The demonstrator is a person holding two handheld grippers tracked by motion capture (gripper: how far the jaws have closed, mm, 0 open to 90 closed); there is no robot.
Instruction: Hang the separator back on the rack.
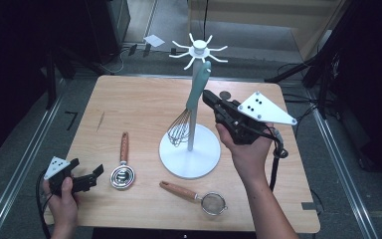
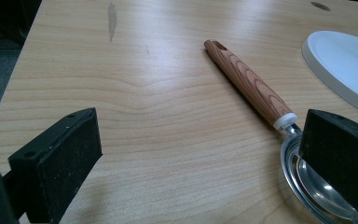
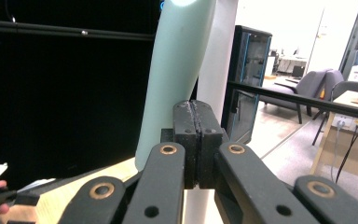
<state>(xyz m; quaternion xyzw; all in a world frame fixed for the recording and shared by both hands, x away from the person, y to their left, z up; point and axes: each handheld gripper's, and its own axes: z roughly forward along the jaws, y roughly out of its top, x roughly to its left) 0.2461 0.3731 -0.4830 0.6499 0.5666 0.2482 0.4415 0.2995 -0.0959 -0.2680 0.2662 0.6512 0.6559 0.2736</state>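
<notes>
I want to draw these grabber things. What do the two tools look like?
Both are black. The right tool carries a grey three-cornered plate with dark dots and trails a black cable; brass-coloured rivets show on its linkage. The left tool has the same dotted plate and square black pads. The forearms are bare, with no sleeves.

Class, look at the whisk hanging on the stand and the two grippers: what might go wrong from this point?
1. The right gripper is shut, empty, right beside the whisk; a nudge might swing it off its hook.
2. A harder push there could tip the tall stand.
3. The open left gripper sits close to the spoon, with one pad over the bowl; moving may shove it.
</notes>
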